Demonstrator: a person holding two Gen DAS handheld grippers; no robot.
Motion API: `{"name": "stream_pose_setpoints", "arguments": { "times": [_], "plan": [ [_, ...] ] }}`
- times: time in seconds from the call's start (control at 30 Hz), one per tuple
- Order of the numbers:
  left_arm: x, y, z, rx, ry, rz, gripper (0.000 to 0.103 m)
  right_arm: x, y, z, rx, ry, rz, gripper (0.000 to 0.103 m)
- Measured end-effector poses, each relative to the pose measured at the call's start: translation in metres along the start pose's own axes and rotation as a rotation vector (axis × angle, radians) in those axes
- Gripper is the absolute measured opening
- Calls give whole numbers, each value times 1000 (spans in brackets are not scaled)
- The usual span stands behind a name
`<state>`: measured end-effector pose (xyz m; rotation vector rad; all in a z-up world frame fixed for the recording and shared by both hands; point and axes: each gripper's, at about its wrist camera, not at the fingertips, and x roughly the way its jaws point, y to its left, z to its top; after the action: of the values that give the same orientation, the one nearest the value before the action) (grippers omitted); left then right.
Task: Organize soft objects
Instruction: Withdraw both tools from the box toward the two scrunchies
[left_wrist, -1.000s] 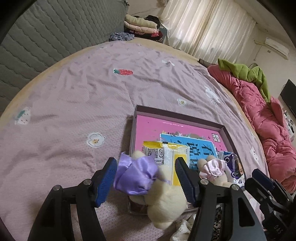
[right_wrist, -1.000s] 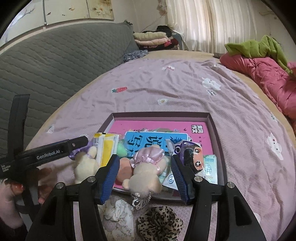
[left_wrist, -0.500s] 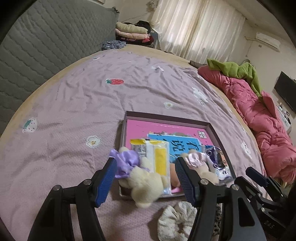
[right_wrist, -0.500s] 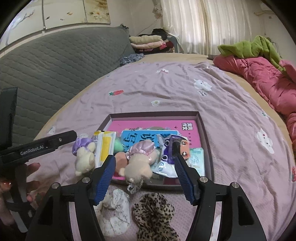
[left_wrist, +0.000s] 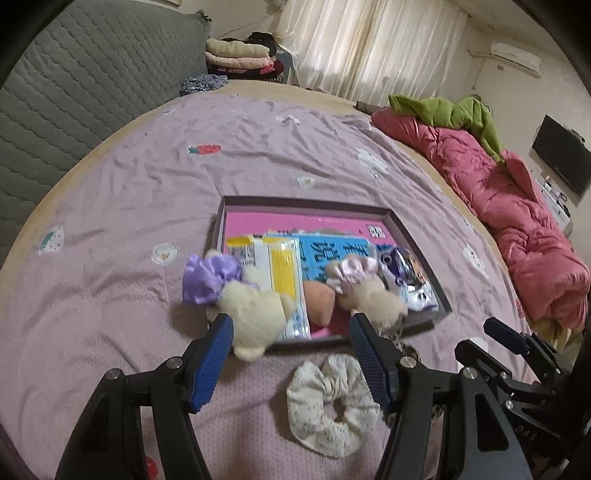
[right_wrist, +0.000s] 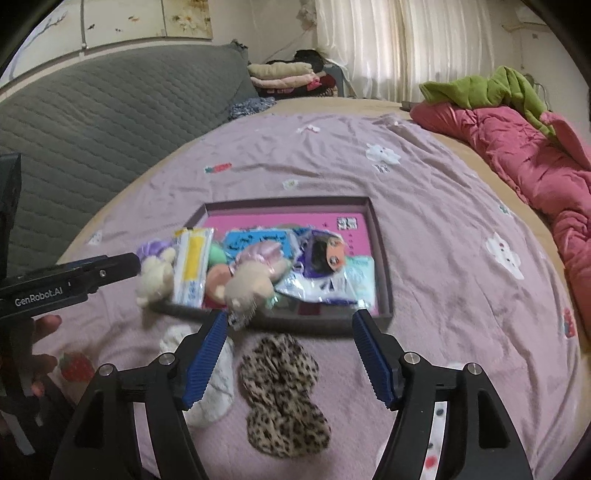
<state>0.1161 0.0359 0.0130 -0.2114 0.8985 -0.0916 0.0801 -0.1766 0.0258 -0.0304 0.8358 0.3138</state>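
A: Quick rundown of the bed? Looking at a shallow dark tray (left_wrist: 421, 243) on the lilac sheet (left_wrist: 110, 229), pink book (left_wrist: 295, 221) flat at the bottom, blue booklet (left_wrist: 332, 251) on top of that.

B: Yep. Pretty crowded in there too. Yellow-and-white packet (left_wrist: 280, 266) lying lengthwise at the left, peach round thing (left_wrist: 319, 299) next to it, shiny purple pouch (right_wrist: 321, 254) toward the right. Cream plush with the pink bonnet (left_wrist: 369, 291) slumped over the near rim, keychain dangling outside.

A: And the purple-bonnet plush (left_wrist: 243, 302)?

B: Half out. Perched on the tray's near left corner, bonnet hanging over the sheet, feet poking toward the camera.

A: Tongs?

B: Left gripper (left_wrist: 290, 350) wide open, gripping nothing, pads either side of empty space just short of that plush. Right gripper (right_wrist: 288, 354) also spread wide, just been opening up more, nothing between the pads, hovering short of the tray's near edge.

A: In the way of anything?

B: Two scrunchies on the sheet just in front of the tray: white floral scrunchie (left_wrist: 332, 402) under the left tongs, leopard scrunchie (right_wrist: 282, 395) under the right ones. Touching or not, can't tell. Further off: pink duvet (right_wrist: 524, 155) with a green garment (right_wrist: 491, 88) heaped along the right, grey quilted headboard (right_wrist: 110, 110) at the left, folded clothes (right_wrist: 284, 74) at the far end by the curtains (right_wrist: 388, 44).
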Motion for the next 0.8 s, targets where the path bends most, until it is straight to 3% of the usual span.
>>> {"name": "stream_pose_setpoints", "arguments": {
  "times": [0.4, 0.8],
  "plan": [
    [5, -13, -34, 21, 74, -23, 65, -5, -1, -30, -14, 48, 3, 73],
    [32, -21, -59, 15, 189, -55, 65, 17, -3, -53, -15, 131, 10, 73]
  ]
}}
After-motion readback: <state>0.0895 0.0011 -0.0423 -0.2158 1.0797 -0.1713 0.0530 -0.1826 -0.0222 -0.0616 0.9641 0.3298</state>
